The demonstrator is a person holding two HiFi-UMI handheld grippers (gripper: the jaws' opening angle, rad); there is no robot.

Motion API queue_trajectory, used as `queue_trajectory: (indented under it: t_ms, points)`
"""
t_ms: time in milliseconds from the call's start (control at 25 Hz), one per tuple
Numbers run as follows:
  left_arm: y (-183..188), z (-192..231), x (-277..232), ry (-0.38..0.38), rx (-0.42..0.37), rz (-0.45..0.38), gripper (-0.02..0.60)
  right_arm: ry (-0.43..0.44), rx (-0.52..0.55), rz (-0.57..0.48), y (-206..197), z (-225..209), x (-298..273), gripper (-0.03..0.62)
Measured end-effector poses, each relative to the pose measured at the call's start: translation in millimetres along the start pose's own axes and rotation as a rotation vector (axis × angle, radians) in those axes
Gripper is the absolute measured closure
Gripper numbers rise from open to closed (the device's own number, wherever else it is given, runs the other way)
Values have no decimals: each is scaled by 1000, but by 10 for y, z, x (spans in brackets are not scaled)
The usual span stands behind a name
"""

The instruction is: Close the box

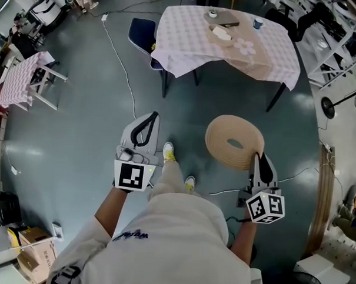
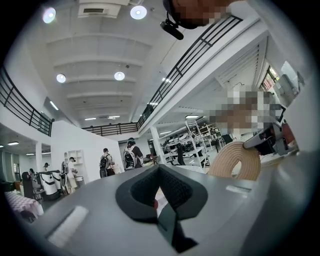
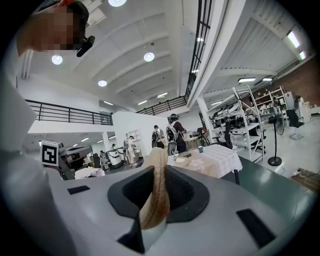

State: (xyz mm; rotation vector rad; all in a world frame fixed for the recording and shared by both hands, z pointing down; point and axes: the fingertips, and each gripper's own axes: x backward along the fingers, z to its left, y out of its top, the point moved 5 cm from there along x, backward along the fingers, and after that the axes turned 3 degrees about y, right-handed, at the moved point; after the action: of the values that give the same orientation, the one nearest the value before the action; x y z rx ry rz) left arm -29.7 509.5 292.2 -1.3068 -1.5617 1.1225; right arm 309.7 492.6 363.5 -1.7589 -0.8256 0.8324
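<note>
Holds the lid (image 1: 234,142) by its near rim in the right gripper (image 1: 258,155), fingers closed partway onto the woven edge, disc reaching forward and left of them. Carries nothing in the left gripper (image 1: 155,114), fingers drawn together at the tips. Stands well apart from the worktop (image 1: 270,54) straight ahead, where what looks like the box (image 1: 221,34) sits open near a cup (image 1: 258,22), with something pale inside, too small to name. Being round, offers no long axis to align. Probably calls for walking forward, then lowering the lid flat over the box.
</note>
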Motion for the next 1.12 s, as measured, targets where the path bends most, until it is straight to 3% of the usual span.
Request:
queue_trajectory:
  t_ms: [80, 240, 360, 600, 880, 1120]
  points:
    - [-44, 47, -44, -1, -12, 12, 580, -8, -1, 19, -28, -9, -82, 522]
    - [-187, 204, -195, 12, 59, 47, 580, 5, 5, 38, 25, 29, -296, 522]
    - [-253, 306, -411, 10, 60, 68, 580, 0, 9, 44, 119, 1, -524, 522]
    - [-292, 596, -914, -48, 22, 60, 580, -63, -34, 78, 194, -59, -1077, 522]
    - [-618, 1095, -1359, -82, 105, 72, 580, -66, -17, 68, 325, 237, -1783, 522]
    - [-792, 1413, -1670, -141, 109, 32, 580, -64, -82, 27, 531, 439, -2315, 522]
